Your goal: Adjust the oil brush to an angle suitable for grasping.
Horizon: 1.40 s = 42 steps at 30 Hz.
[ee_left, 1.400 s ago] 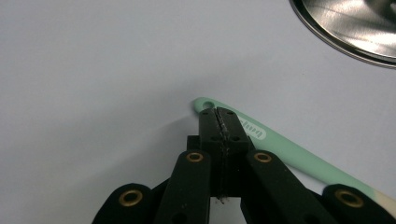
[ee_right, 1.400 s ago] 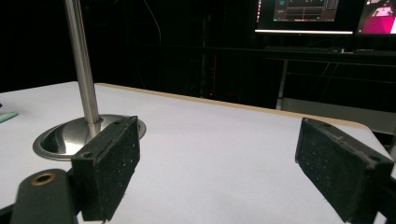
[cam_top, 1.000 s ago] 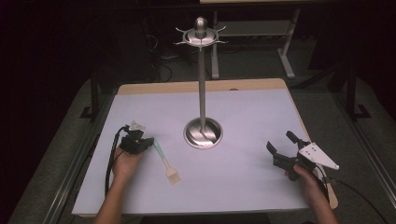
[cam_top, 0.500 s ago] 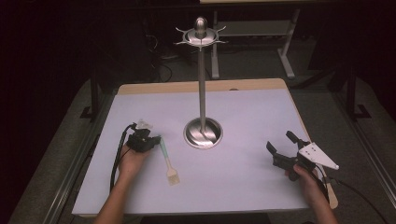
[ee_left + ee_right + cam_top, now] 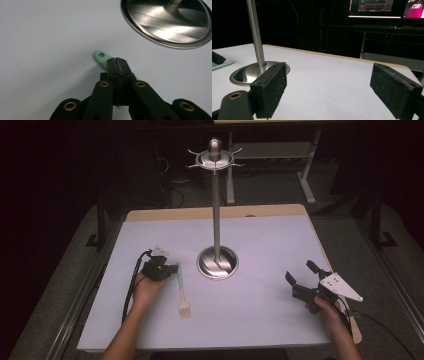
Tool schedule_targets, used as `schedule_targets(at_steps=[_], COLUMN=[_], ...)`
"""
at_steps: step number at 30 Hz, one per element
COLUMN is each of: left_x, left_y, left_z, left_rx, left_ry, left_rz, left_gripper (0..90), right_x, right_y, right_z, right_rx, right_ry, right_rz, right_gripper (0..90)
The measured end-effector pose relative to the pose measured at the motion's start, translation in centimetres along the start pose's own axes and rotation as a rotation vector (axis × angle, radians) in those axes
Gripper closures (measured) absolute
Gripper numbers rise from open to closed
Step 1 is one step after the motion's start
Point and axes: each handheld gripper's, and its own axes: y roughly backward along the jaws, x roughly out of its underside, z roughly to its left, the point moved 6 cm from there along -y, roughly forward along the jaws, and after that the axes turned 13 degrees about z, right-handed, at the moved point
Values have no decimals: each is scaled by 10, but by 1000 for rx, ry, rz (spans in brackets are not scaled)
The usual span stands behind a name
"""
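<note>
A pastry brush with a mint-green handle (image 5: 179, 282) and pale bristles lies on the white table (image 5: 270, 240), left of a steel stand. My left gripper (image 5: 174, 268) is shut, its tips lying over the handle's far end. In the left gripper view the closed tips (image 5: 117, 61) cross the handle (image 5: 101, 55), whose holed end pokes out beyond them; I cannot tell if they press on it. My right gripper (image 5: 300, 271) is held at the table's right side, open with nothing between its pads (image 5: 272, 85).
The steel stand has a round base (image 5: 217, 262), a tall pole (image 5: 255, 32) and a ring of hooks on top (image 5: 215, 157). Its base (image 5: 167, 22) lies close ahead of my left gripper. The table's wooden edge (image 5: 215, 212) runs along the back.
My left gripper has moved right, toward the stand's base. The brush's handle end has swung right with it, so the brush lies more along the table's depth. The right gripper has stayed put.
</note>
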Motion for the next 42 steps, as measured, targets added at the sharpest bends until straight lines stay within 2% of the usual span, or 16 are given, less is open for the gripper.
schedule_targets(at_steps=[8,20,22,28,33,35,37,42], left_x=[-9,-13,-13,-15,-16,-15,-15,-9], left_y=[-7,-11,-12,-13,-14,-11,-5,16], left_z=[-11,-22,-23,-30,-31,-32,-35,-54], left_rx=[20,63,61,82,72,80,82,123], left_ry=[-27,-33,-58,-68,-82,-71,-79,-92], left_rz=[0,-21,-10,-16,-16,-15,-16,-19], left_gripper=[899,899,899,899,899,899,899,899], right_x=[0,0,0,0,0,0,0,0], right_y=[0,0,0,0,0,0,0,0], right_z=[0,0,0,0,0,0,0,0], right_rx=[0,0,0,0,0,1,1,0], right_ry=[-4,-2,0,-1,0,0,1,-2], right_rz=[-1,0,-1,-2,-3,-3,-3,-2], right_gripper=[133,133,133,133,133,133,133,133])
